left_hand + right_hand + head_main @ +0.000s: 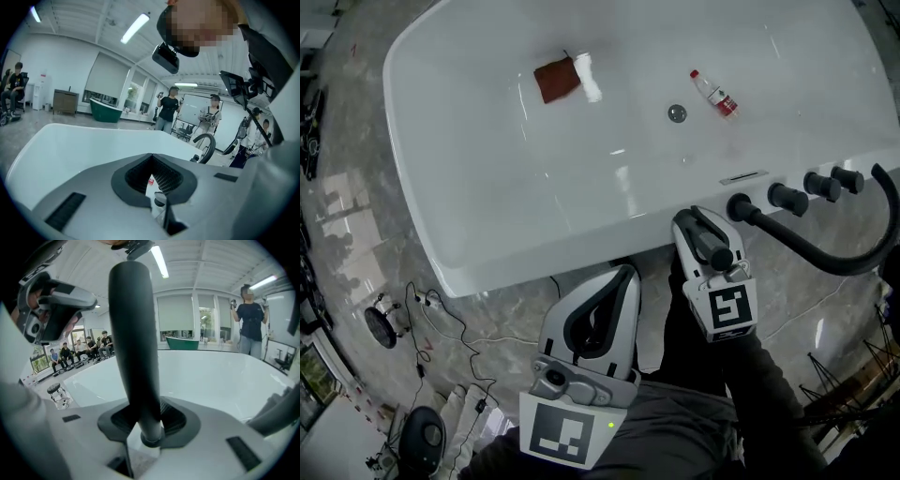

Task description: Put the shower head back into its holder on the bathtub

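The left claw point(624, 272) hangs off the near side of the white bathtub point(534, 253), over the grey floor point(356, 216) and clear of the rim. Its jaws are clenched together with nothing between them; the left gripper view shows only the tub's inside through the gap behind the tips. In the tub, toward the far left, a brown cloth point(556, 81) lies against a white roll point(588, 77). Further right are the drain point(677, 113) and a small bottle point(715, 95) lying on its side. The right claw point(692, 223) sits at the near rim, just left of the row of black knobs point(787, 199). It is clenched on the black shower head point(713, 247). The right gripper view shows the handle pinched at its lower end by the jaw tips, the rest rising steeply back over the gripper. A black hose point(825, 261) starts at a black fitting on the rim just right of this claw and loops off past the tub's right end. Whether that fitting is the holder I cannot tell.
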Demonstrator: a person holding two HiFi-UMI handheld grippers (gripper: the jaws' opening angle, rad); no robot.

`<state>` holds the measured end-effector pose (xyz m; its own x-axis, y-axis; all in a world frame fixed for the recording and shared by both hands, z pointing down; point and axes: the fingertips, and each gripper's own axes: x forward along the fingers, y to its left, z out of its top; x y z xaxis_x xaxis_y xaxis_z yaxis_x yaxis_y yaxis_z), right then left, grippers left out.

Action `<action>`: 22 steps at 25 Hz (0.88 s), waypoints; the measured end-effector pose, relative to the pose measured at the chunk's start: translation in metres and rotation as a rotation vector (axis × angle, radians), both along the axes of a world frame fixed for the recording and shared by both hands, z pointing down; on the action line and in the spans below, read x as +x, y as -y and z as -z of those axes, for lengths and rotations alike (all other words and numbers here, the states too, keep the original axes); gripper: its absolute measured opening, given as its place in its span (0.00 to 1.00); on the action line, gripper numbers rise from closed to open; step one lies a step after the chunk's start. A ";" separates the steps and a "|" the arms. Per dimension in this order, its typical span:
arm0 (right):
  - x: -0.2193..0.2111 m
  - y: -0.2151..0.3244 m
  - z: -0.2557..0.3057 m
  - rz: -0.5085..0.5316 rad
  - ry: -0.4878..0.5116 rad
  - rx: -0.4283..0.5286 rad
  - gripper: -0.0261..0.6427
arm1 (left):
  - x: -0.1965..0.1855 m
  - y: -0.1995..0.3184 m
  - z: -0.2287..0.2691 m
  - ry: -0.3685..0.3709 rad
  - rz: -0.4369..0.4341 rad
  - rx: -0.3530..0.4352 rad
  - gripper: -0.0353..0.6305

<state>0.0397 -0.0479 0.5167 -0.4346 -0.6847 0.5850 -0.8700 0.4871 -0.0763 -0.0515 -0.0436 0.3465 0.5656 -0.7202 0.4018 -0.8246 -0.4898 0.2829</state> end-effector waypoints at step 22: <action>0.009 -0.003 0.015 -0.007 -0.001 0.038 0.39 | -0.004 0.001 -0.037 0.134 0.049 -0.018 0.06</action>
